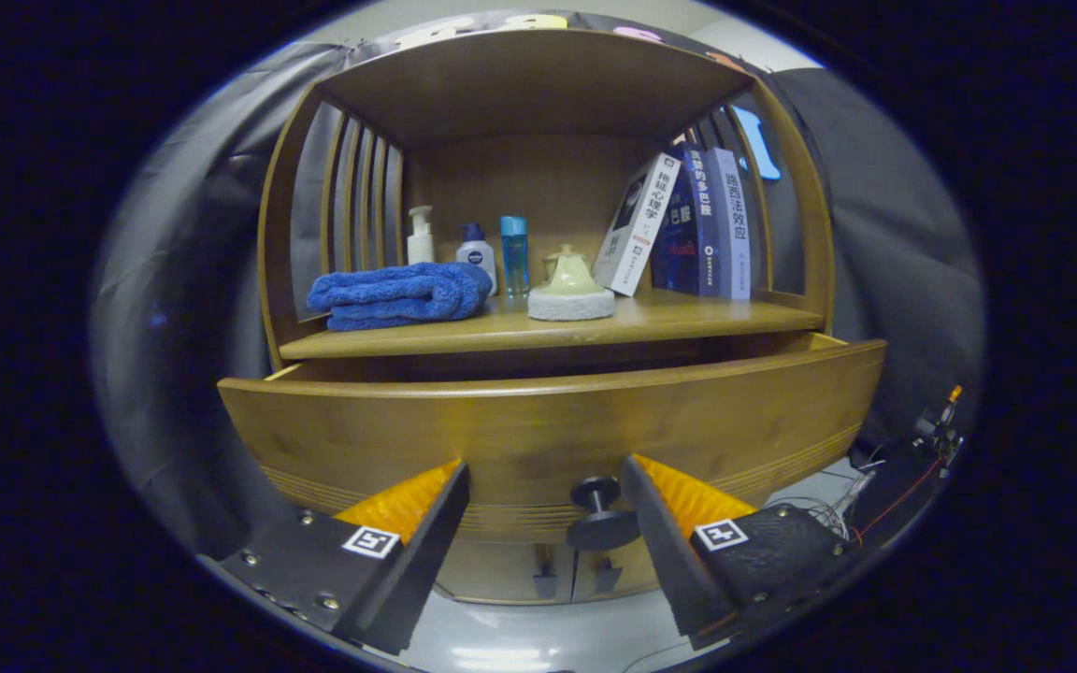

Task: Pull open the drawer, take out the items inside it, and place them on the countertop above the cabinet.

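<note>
The drawer [548, 421] front hides whatever perhaps lies inside.

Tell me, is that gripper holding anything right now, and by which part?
Nothing is held. The gripper is open, its fingers apart on either side of the dark round knob on the partly opened wooden drawer, touching neither.

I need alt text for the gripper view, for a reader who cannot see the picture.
The gripper is open, its fingers on either side of the dark round knob on a partly pulled-out wooden drawer front. On the wooden countertop above lie a folded blue towel, three small bottles, a pale ceramic pot and leaning books.
</note>
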`<action>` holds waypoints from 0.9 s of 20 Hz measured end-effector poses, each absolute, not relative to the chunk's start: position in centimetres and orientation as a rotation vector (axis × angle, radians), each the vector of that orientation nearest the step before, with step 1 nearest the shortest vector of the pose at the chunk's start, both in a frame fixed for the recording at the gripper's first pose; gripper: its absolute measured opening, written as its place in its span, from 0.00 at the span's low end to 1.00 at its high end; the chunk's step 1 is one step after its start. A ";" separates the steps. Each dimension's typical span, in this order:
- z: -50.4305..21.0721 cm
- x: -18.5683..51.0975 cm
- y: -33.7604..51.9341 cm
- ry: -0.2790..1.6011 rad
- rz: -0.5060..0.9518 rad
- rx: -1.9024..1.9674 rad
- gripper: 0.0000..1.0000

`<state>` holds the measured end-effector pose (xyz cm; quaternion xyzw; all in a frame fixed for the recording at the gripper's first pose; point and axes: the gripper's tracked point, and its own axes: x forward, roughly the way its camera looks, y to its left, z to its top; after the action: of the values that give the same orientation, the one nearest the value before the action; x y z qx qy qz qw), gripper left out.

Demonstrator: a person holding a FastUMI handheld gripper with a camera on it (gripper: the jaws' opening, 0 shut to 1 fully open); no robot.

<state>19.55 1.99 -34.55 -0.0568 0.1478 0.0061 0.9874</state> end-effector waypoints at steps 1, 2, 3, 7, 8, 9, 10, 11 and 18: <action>-34.5 19.8 2.0 0.293 0.013 -0.114 0.99; -34.6 20.2 2.0 0.293 0.013 -0.112 0.99; -34.6 20.4 2.0 0.292 0.013 -0.113 0.99; -34.7 21.6 2.1 0.288 0.014 -0.117 0.99; -34.7 21.9 2.2 0.287 0.014 -0.116 0.99; -34.8 22.2 2.1 0.288 0.014 -0.118 0.99; -34.7 22.5 2.1 0.285 0.014 -0.117 0.99; -34.8 22.7 2.1 0.284 0.015 -0.118 0.99; -34.9 24.7 2.4 0.278 0.014 -0.122 0.99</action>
<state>24.74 2.38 -34.85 -0.0609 0.1387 0.0071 0.9884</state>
